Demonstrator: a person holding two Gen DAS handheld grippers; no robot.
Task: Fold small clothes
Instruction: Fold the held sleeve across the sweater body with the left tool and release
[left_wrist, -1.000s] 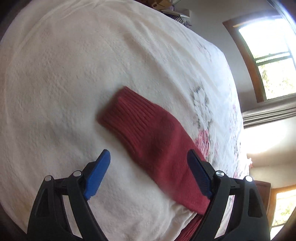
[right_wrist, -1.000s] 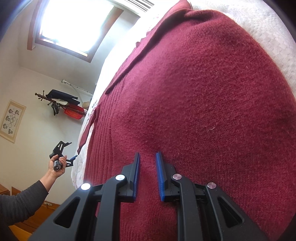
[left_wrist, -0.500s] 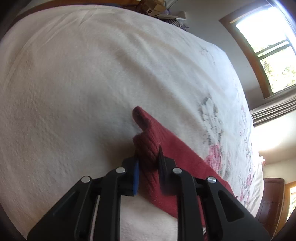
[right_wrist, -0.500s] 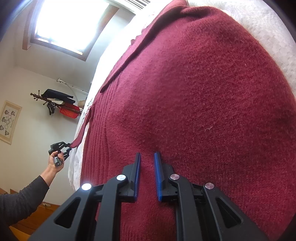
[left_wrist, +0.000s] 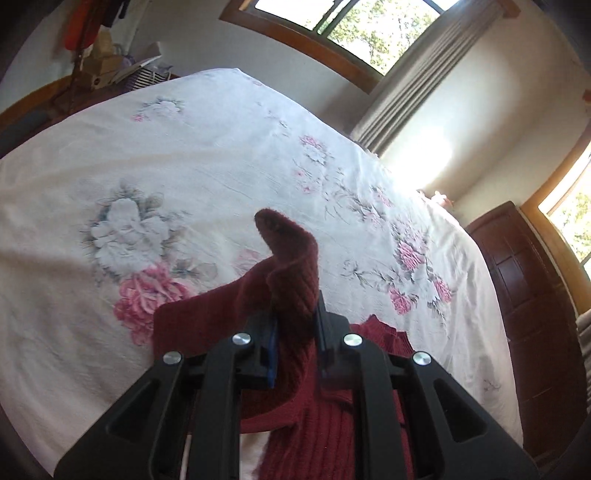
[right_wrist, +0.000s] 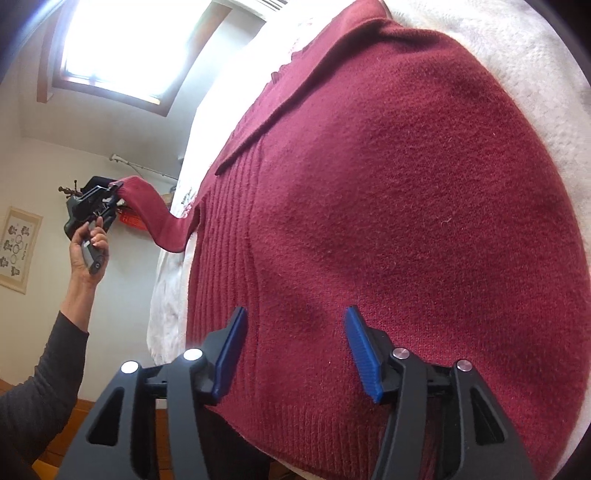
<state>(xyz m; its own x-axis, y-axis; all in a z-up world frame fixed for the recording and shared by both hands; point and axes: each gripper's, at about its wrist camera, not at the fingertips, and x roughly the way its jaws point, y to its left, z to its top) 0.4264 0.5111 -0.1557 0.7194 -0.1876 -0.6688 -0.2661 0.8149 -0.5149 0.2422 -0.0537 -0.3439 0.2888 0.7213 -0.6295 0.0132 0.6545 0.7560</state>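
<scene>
A dark red knitted sweater lies spread on a white bedspread. My left gripper is shut on the ribbed cuff of the sweater's sleeve, which it holds raised above the bed. From the right wrist view that left gripper shows in a person's hand, with the sleeve hanging in an arc to the sweater. My right gripper stands open just over the sweater's lower body near the ribbed hem, nothing between its blue pads.
The bedspread has pink and grey flower prints. A dark wooden cabinet stands past the bed's far right side under a window with a grey curtain. Clutter sits beyond the far left edge.
My left gripper shut on the sleeve cuff and lifted it off the bed, swinging toward the sweater. My right gripper went from shut to open over the sweater.
</scene>
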